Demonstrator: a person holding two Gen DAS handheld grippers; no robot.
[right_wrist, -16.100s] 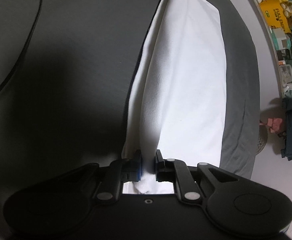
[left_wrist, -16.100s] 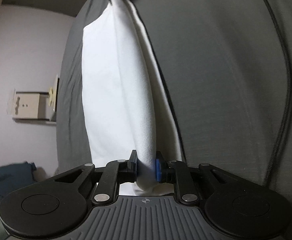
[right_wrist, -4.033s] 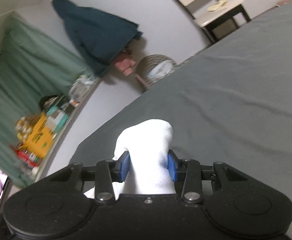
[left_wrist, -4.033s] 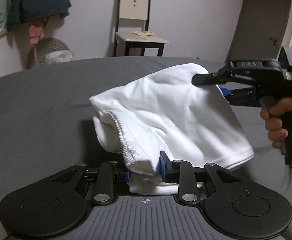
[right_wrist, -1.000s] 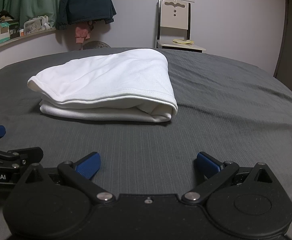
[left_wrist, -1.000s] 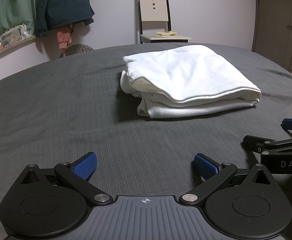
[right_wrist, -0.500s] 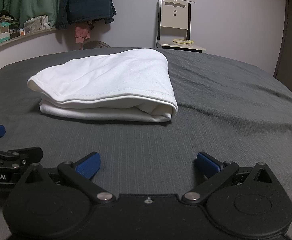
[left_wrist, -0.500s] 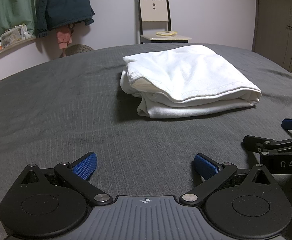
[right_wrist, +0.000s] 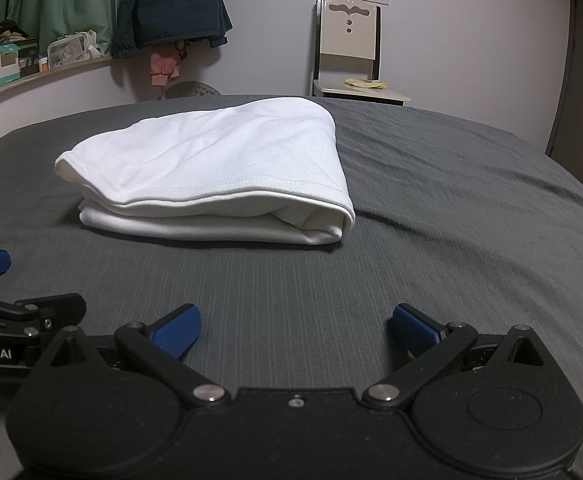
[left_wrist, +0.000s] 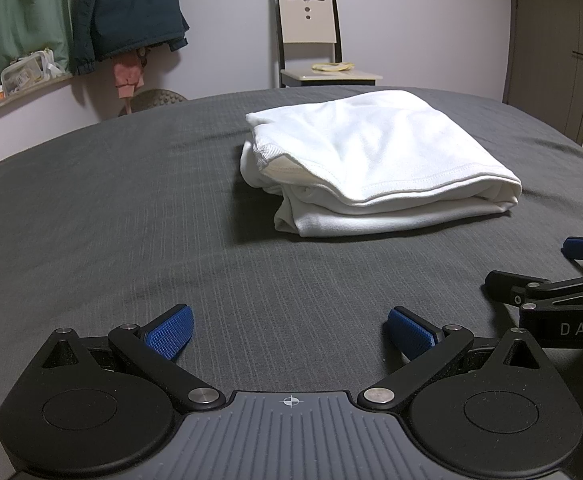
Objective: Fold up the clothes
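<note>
White garment [left_wrist: 375,168], folded into a layered bundle, lying toward the middle of the grey bed [left_wrist: 111,216]. Left gripper [left_wrist: 289,330] and right gripper [right_wrist: 295,326] rest near it, jaws spread wide, both empty. The cloth looks light, soft and limp; best pinched at the stitched hem or thick folded edge.

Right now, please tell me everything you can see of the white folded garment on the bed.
The white folded garment looks like soft knit cotton, folded into a thick rectangle of several layers. A stitched hem runs along its near edge, and a ribbed edge shows at one corner. It lies flat on the dark grey bedcover, the only thing touching it. Both grippers are clear of it.
</note>
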